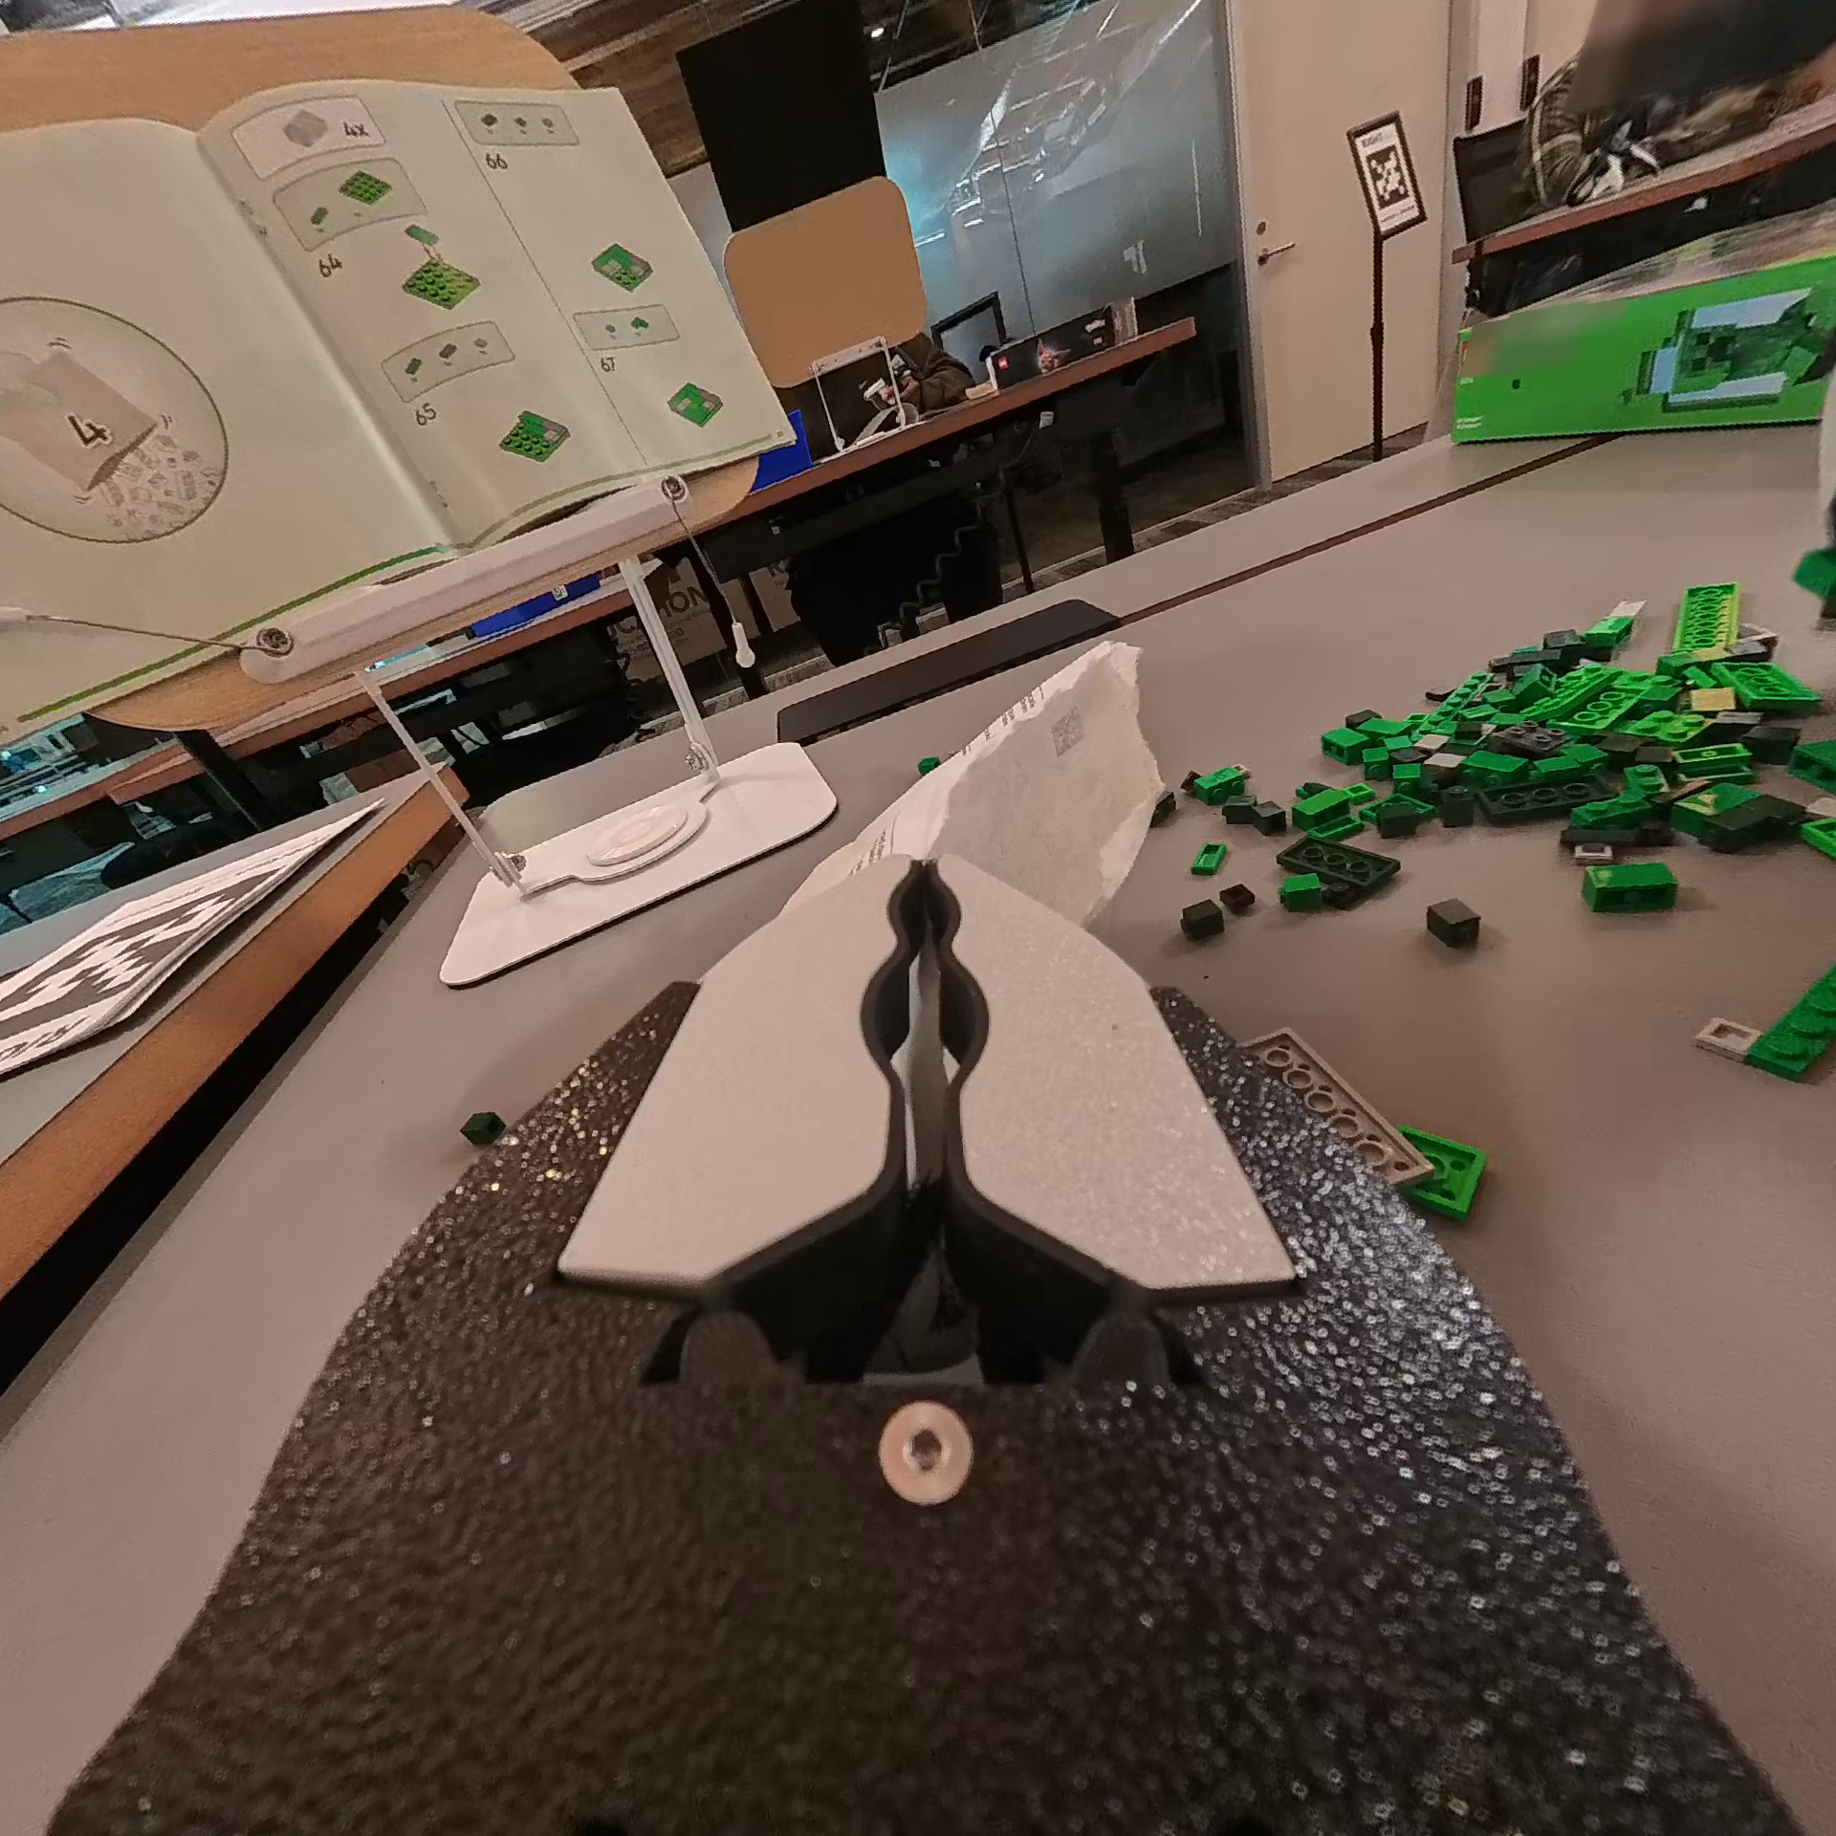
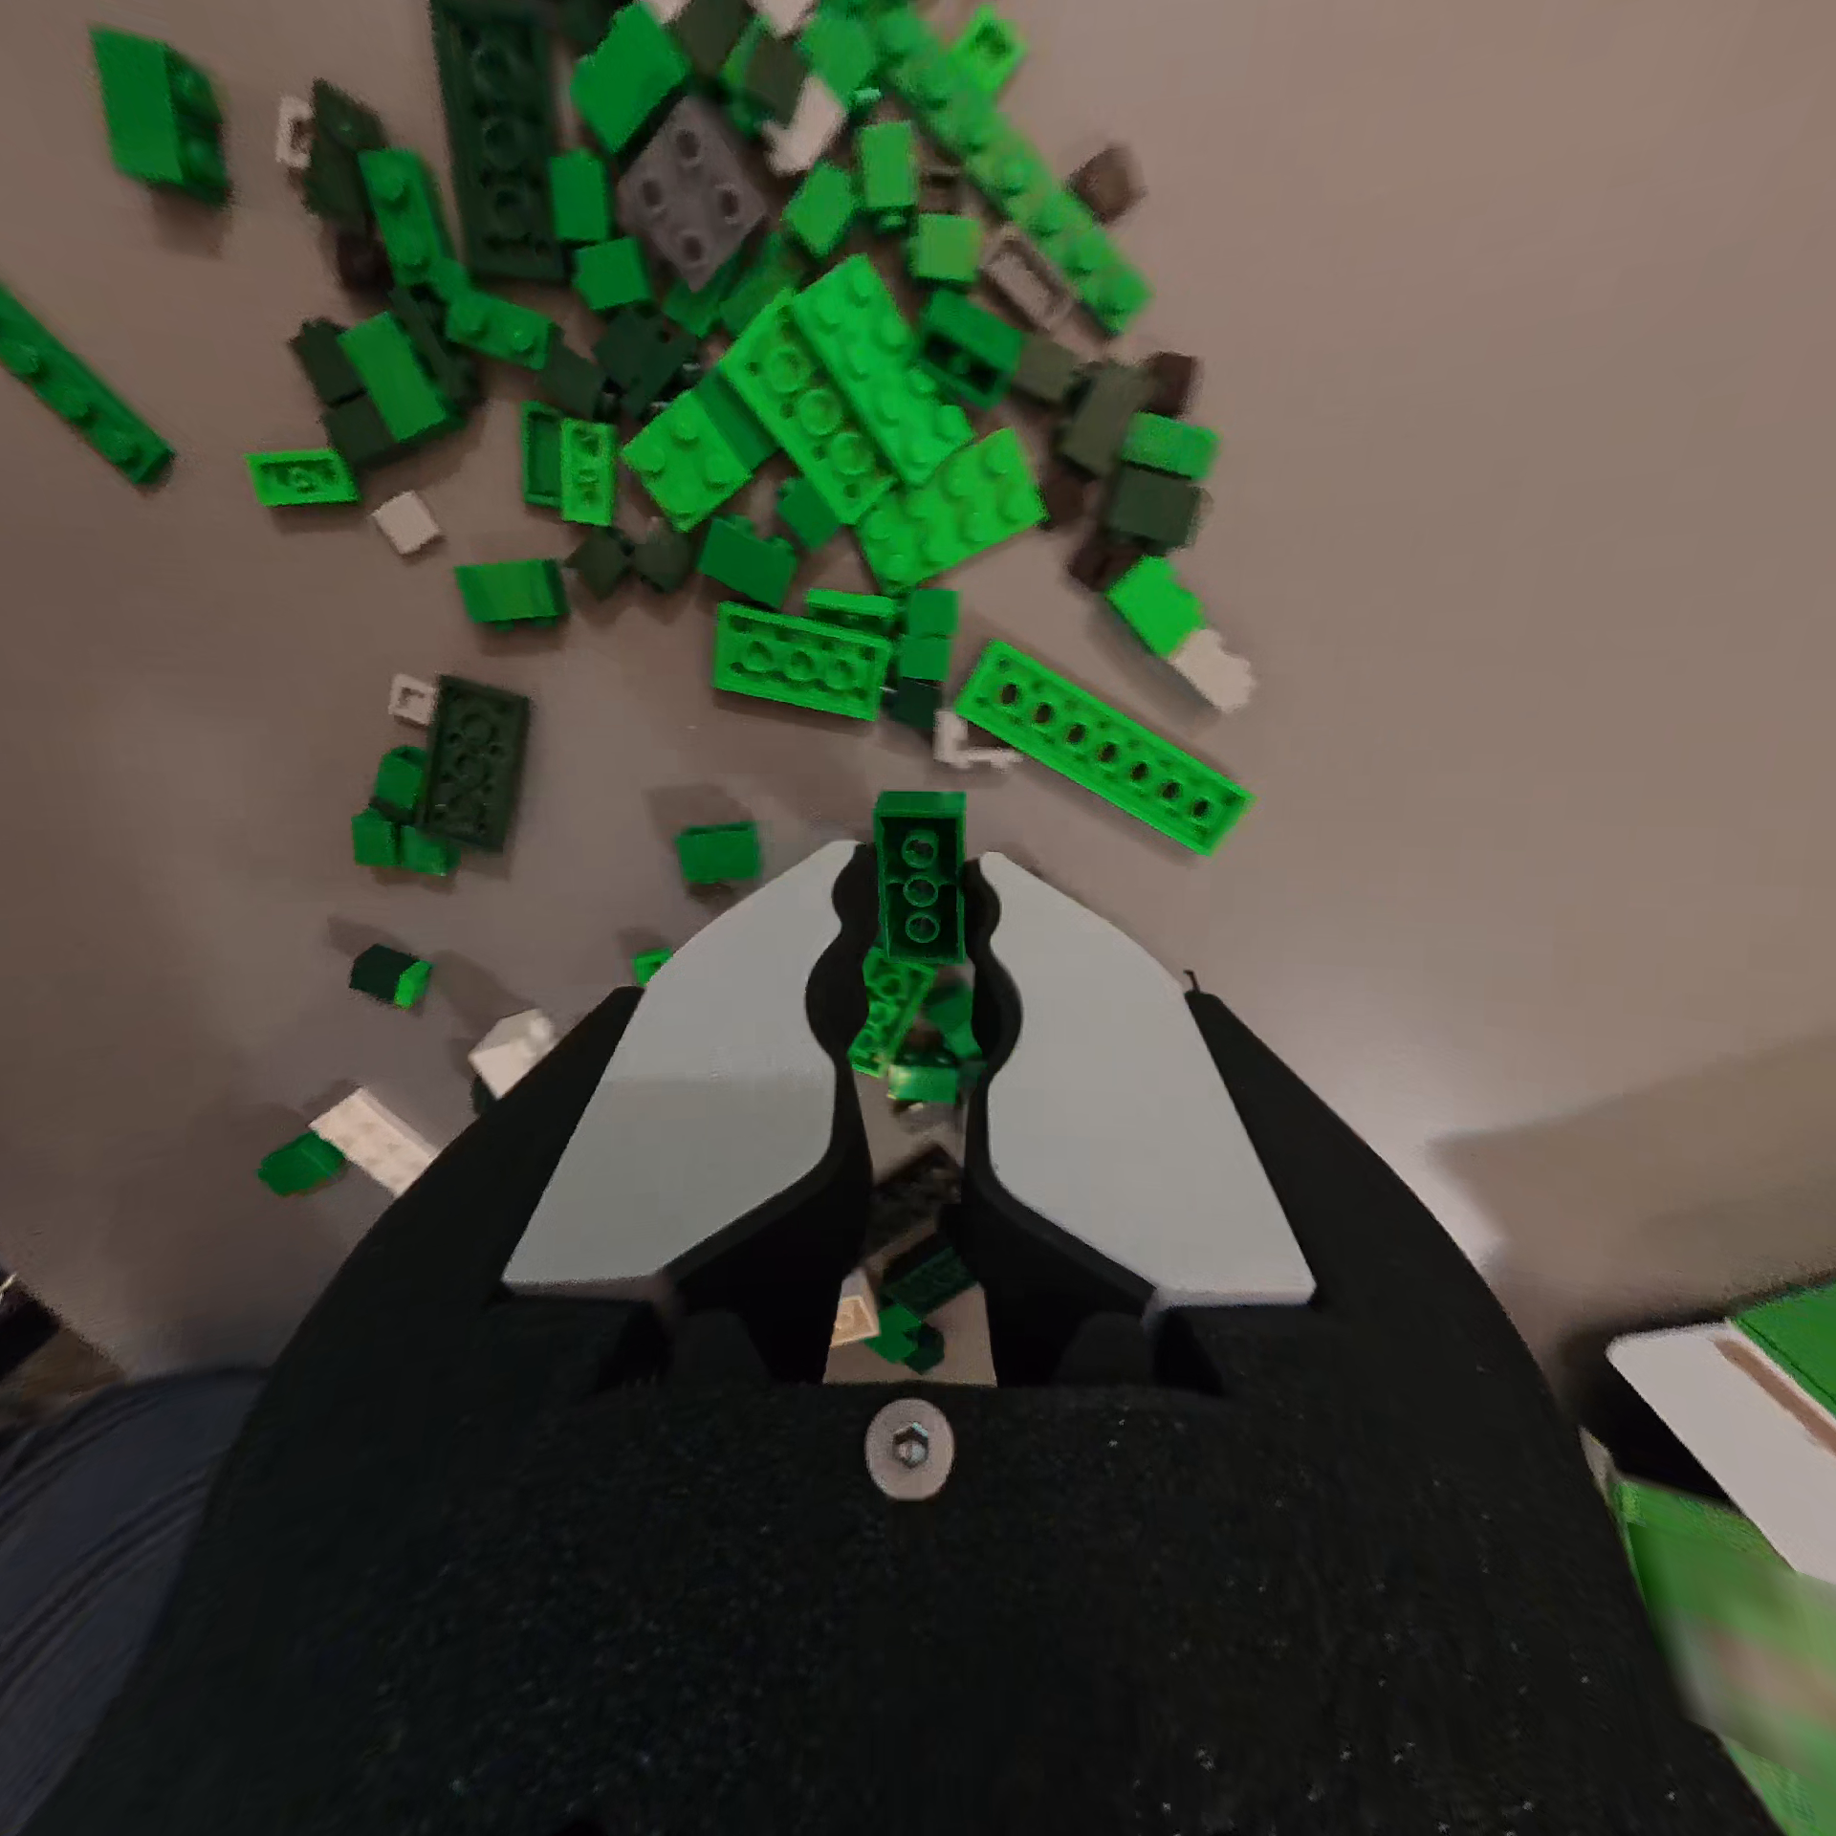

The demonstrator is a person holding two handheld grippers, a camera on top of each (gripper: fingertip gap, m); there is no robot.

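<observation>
My right gripper (image 2: 919, 869) is shut on a dark green brick (image 2: 919, 879), held with its hollow underside facing the camera, above a scattered pile of green bricks (image 2: 825, 397) on the grey table (image 2: 1490, 497). My left gripper (image 1: 926, 879) is shut on a torn white paper bag (image 1: 1043, 785), low over the table. The brick pile also shows in the left wrist view (image 1: 1590, 745), to the right of the left gripper.
An open instruction booklet (image 1: 378, 308) rests on a white stand (image 1: 636, 854) ahead left. A green box (image 1: 1639, 368) lies at the far right. A grey plate (image 1: 1331, 1103) and green plate (image 1: 1446, 1172) lie beside the left gripper. A long green plate (image 2: 1103, 745) lies beyond the right gripper. The tips of one gripper are about 35 cm away from the tips of the other.
</observation>
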